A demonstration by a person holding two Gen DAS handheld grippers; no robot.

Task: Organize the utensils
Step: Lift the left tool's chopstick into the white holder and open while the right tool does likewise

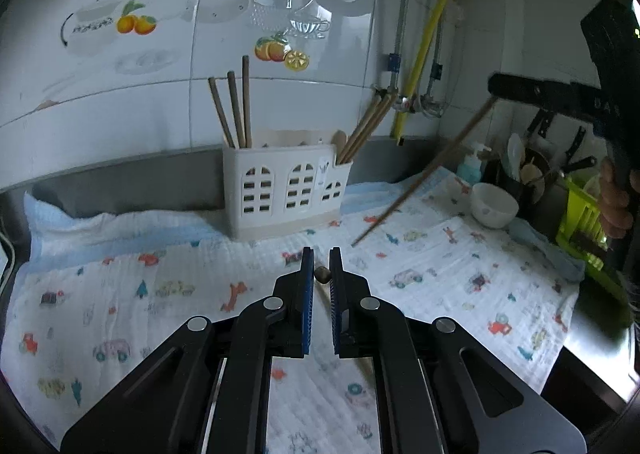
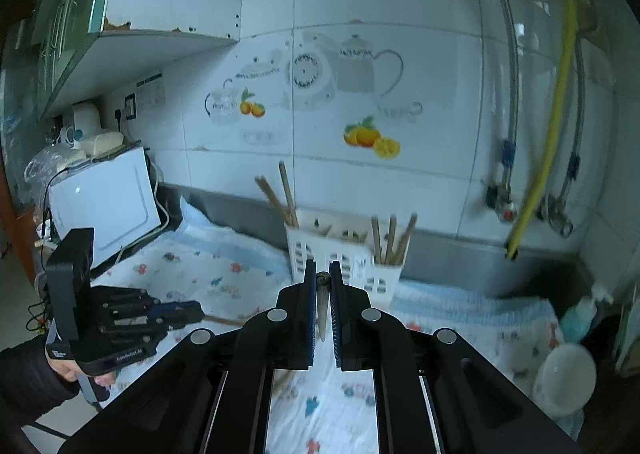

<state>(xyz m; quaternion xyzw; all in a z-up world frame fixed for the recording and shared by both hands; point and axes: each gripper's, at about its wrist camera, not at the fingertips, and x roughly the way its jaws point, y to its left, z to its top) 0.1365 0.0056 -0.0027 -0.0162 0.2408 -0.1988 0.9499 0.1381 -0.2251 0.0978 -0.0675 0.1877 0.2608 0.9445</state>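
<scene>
White slotted utensil holder (image 1: 286, 189): brown chopsticks (image 1: 236, 111) upright in both end compartments; each gripper's jaws clench one chopstick

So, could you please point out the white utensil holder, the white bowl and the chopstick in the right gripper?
white utensil holder (image 1: 280, 189), left wrist view, front wall.
white bowl (image 1: 493, 205), left wrist view, outer side.
chopstick (image 1: 424, 173), left wrist view, mid-shaft.

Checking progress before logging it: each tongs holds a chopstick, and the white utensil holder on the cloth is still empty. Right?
Not quite. The white utensil holder already has chopsticks standing in its left and right ends, as the left wrist view shows. Each tongs, left and right, does hold a chopstick.
</scene>
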